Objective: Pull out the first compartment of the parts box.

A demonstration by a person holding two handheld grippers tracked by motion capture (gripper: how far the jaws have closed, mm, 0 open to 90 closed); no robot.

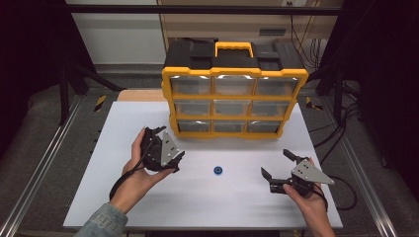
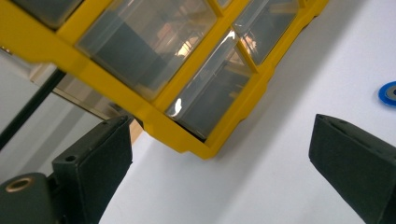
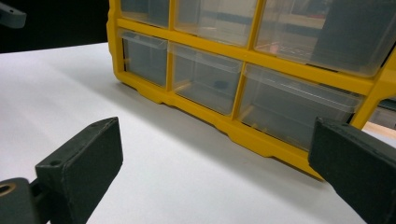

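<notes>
A yellow and black drawer organizer with clear drawers stands at the back middle of the white table. A small blue disc lies flat on the table in front of it, between my two grippers. My left gripper is held left of the disc, open and empty. In the left gripper view its jaws frame the organizer's lower corner, with the blue disc at the right edge. My right gripper stands open and empty right of the disc. Its jaws face the organizer's bottom row of drawers.
A small dark item seems to lie inside one bottom drawer. The organizer has a yellow carrying handle on top. Metal rails run along both sides of the table. Cables trail off the right edge.
</notes>
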